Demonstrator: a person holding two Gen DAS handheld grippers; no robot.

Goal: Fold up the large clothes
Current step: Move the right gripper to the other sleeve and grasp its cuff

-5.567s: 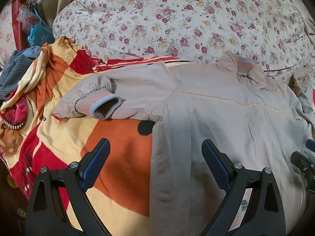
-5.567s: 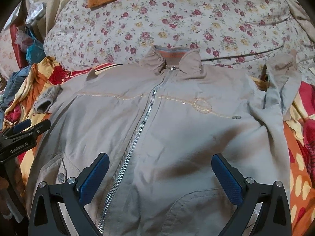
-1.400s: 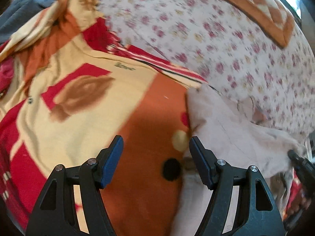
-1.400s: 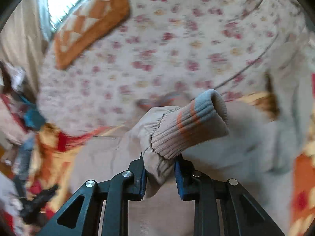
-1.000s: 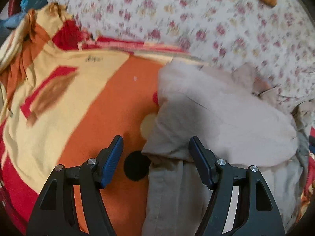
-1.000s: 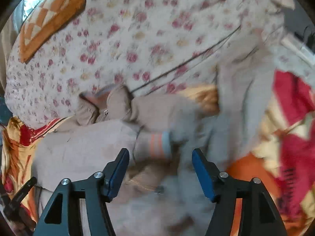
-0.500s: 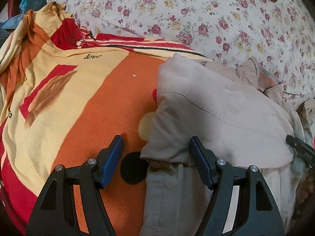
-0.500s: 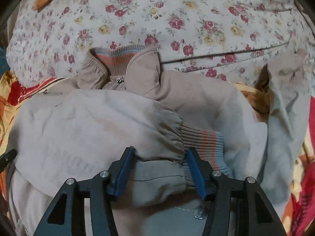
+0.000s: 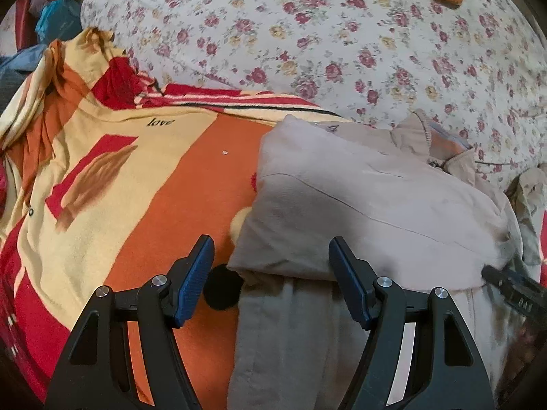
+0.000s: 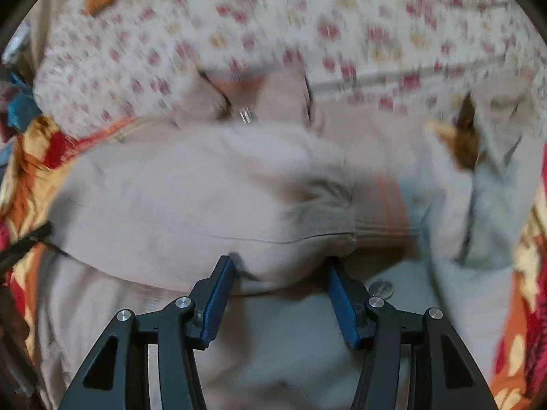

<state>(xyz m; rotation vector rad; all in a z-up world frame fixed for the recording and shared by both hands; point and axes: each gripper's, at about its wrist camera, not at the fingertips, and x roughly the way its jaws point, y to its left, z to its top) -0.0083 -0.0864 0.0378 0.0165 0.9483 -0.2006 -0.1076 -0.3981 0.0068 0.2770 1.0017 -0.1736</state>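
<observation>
Jacket [image 9: 359, 205] in beige lies on the bed, at three o'clock of the left wrist view, its sleeve folded across the body; only this view shows the orange blanket [image 9: 164, 198] and the sharp flowered quilt [image 9: 342, 34]. Left tongs [image 9: 270, 283] stand wide, holding nothing, the jacket's edge between them. Right wrist view is blurred: the striped cuff [image 10: 383, 212] shows at three o'clock. Right tongs [image 10: 280, 294] have just been closing, with sleeve cloth between them; whether they grip, I cannot tell.
</observation>
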